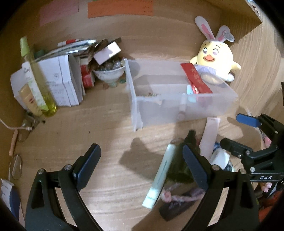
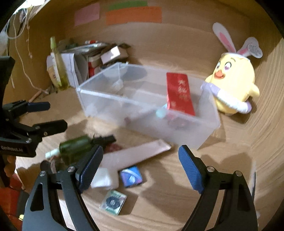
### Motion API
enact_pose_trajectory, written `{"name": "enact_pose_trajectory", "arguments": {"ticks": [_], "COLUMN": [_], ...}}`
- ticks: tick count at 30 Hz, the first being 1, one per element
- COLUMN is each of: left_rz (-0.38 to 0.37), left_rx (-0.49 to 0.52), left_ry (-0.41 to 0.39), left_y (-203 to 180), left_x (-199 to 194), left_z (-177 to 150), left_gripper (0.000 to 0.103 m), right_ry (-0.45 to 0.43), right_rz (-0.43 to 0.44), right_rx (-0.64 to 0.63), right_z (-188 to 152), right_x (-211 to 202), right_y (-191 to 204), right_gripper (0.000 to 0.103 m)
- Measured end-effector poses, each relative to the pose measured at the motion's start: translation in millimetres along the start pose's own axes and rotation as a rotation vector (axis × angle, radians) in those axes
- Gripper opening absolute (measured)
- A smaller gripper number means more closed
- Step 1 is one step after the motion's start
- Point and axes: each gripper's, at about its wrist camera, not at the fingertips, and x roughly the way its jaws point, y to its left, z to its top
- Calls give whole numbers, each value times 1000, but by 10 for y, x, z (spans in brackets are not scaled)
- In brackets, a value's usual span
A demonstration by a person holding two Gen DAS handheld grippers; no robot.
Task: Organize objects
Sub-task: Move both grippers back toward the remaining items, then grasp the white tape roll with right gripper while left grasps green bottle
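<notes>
**Inspector:** Legible markings, please.

**Assistant:** Few. In the left wrist view, the body of the right gripper [image 1: 248, 135] carries white capitals "DAS". In the right wrist view, the body of the left gripper [image 2: 46, 115] carries white lettering that appears to read "GenRobot.AI"; it is blurred, so this reading is tentative.

**Inspector:** The red packet [image 2: 179, 94] in the clear box [image 2: 204, 131]?

**Assistant:** Gold Chinese characters run down its face; too blurred to read.

**Inspector:** The white boxes [image 1: 58, 80], the tall bottle [image 1: 38, 83], the wall notes [image 2: 134, 15]?

**Assistant:** All bear printing or handwriting, none legible. The tag on the plush chick's ear [image 2: 254, 48] shows writing, equally unreadable.
</notes>
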Motion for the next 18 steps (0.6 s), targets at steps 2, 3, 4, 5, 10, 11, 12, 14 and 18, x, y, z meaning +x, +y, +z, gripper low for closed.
{"name": "enact_pose_trajectory", "arguments": {"ticks": [2, 3, 4, 5, 10, 11, 12, 14, 18], "left_rz": [-5, -7, -10, -14, -38, -41, -46, -52, -66], "left_rx": [-5, -7, -8, -11, -19, -20, -21, -21, -27], "left_ry": [7, 11, 13, 16, 29, 31, 33, 37, 47], "left_y": [11, 17, 16, 14, -7, -13, -23, -39, -72], "left_x": [-6, -8, -9, -10, -9, -5, -1, 4, 35], "left_z": [-50, -76, -92, -106, -177, -188, -199, -216, -238], "left_gripper": [94, 94, 94, 94, 94, 94, 94, 94, 94], "right_ry": [20, 27, 32, 37, 49, 50, 51, 54, 66], "right_rz": [11, 15, 17, 18, 32, 35, 38, 52, 88], "right_rx": [3, 5, 6, 8, 15, 13, 11, 8, 1], "right_z": [-58, -80, -101, -129, -193, -205, -213, -232, -268], "right_x": [22, 29, 33, 34, 31, 37, 42, 57, 89], "right_y": [42, 55, 70, 85, 125, 136, 144, 158, 191], "right_gripper": [85, 85, 85, 85, 85, 85, 85, 84, 76]}}
